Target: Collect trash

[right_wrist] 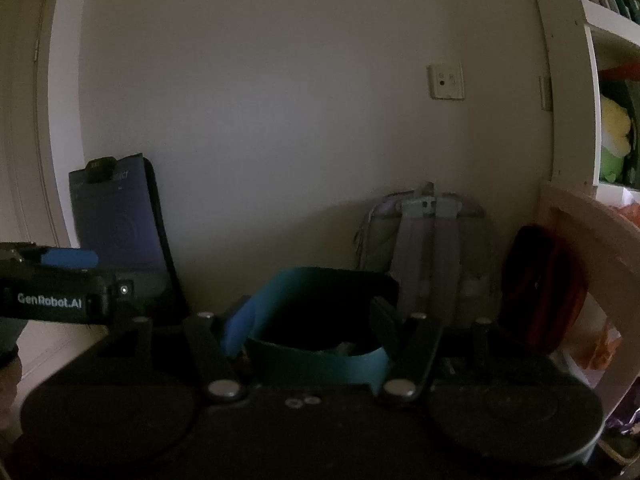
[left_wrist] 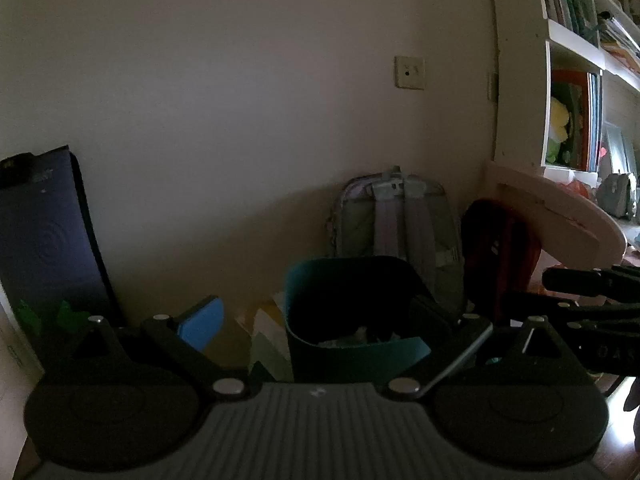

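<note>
A teal trash bin [left_wrist: 312,284] stands on the floor against the wall, with pale crumpled trash [left_wrist: 360,336] in its dark inside. My left gripper [left_wrist: 316,316] points at the bin from in front, fingers spread wide and nothing between its blue pad [left_wrist: 200,326] and the dark finger opposite. In the right wrist view the bin [right_wrist: 316,284] fills the gap of my right gripper [right_wrist: 310,316], which also stands open and holds nothing. Each gripper shows at the edge of the other's view, side by side.
A pale backpack [left_wrist: 396,216] and a red bag [left_wrist: 496,248] lean on the wall behind and right of the bin. A dark blue panel [left_wrist: 44,232] stands at the left. Papers [left_wrist: 268,332] lie left of the bin. A white round table [left_wrist: 560,216] and shelves [left_wrist: 572,80] are at the right.
</note>
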Action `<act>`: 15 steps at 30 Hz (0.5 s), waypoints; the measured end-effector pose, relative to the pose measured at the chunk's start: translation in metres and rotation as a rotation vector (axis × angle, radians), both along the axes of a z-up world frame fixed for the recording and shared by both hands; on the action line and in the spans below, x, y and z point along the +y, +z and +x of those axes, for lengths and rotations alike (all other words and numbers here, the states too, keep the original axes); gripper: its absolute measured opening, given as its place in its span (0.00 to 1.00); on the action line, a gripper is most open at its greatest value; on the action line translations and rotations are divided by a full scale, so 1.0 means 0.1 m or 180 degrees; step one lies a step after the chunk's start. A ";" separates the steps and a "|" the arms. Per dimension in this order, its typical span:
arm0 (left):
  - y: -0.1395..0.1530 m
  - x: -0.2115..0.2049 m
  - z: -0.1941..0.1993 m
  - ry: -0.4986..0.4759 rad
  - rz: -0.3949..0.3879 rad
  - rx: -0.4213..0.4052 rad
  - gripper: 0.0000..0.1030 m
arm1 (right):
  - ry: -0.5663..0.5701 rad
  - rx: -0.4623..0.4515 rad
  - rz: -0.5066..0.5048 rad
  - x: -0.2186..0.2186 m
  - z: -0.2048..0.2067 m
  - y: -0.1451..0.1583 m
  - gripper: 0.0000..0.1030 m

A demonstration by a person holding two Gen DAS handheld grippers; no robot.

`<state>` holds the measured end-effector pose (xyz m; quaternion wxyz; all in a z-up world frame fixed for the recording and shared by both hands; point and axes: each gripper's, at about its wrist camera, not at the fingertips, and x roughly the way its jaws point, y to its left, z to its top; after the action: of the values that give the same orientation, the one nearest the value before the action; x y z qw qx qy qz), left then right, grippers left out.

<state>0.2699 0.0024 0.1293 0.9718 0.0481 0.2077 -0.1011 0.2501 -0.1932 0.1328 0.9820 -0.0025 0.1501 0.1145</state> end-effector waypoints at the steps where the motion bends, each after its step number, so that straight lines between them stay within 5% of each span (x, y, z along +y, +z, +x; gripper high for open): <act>1: 0.02 0.00 0.00 0.0009 0.0003 0.0008 0.97 | 0.0000 0.0001 0.0002 0.00 -0.01 0.01 0.62; 15: 0.13 -0.03 -0.02 -0.0004 0.0032 -0.0013 0.97 | 0.0032 0.0053 -0.0012 0.01 -0.02 0.13 0.63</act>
<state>0.2678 -0.0001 0.1419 0.9719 0.0533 0.2061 -0.1006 0.2481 -0.1926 0.1456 0.9801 -0.0043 0.1585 0.1192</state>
